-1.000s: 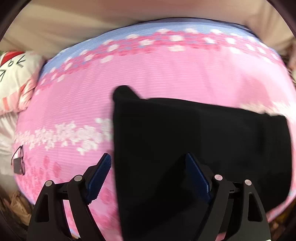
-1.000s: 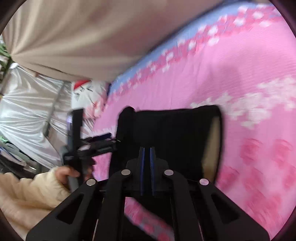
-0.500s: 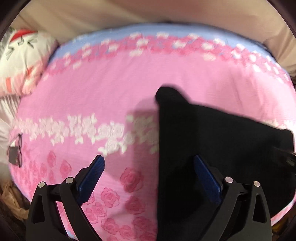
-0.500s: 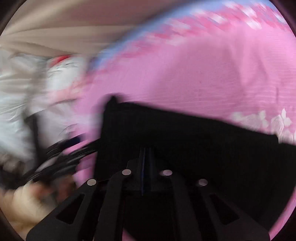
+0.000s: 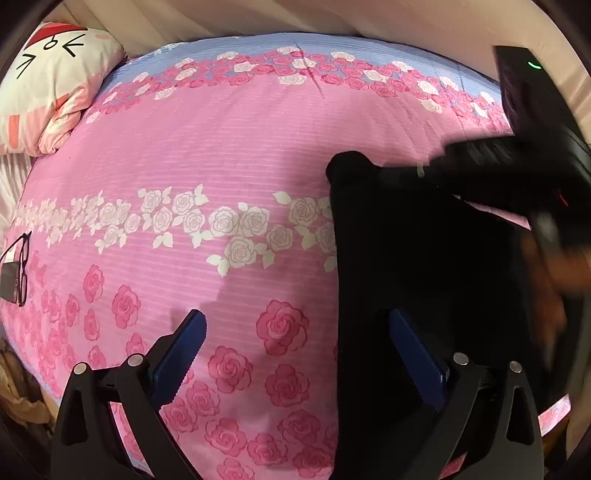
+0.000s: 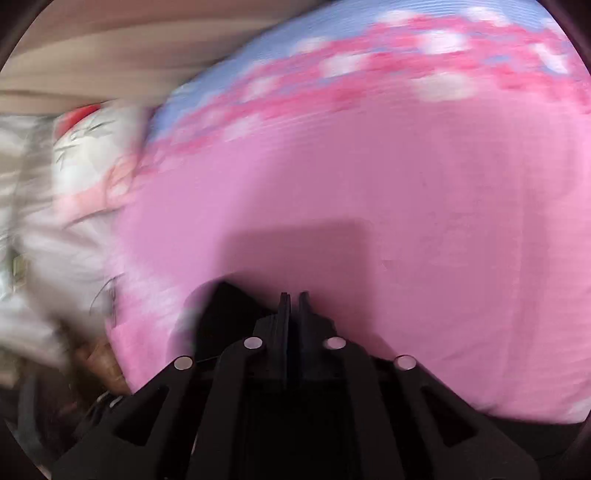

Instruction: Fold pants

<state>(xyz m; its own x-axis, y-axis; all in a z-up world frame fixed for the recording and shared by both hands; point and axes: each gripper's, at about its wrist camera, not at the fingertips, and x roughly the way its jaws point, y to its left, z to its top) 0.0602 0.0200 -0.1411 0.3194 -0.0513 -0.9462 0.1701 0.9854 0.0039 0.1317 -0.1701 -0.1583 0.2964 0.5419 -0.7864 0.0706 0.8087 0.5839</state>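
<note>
— Where do the pants (image 5: 424,280) lie?
— On the bed (image 5: 221,147), toward its right edge, reaching down to the near edge.
— And the pillow (image 5: 51,85)?
— At the far left corner. The glasses (image 5: 20,266) lie on the left edge, nearer us.

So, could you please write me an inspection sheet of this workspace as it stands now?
Surface: bed with pink rose sheet.
Job's things: black pants, folded, lying on the sheet.
Clutter: glasses at the bed's left edge; cartoon pillow at the far left corner.
Grippers: left gripper open above the pants' edge; right gripper shut on black pants.
Cables: nothing seen.
Surroundings: beige curtain behind the bed.
</note>
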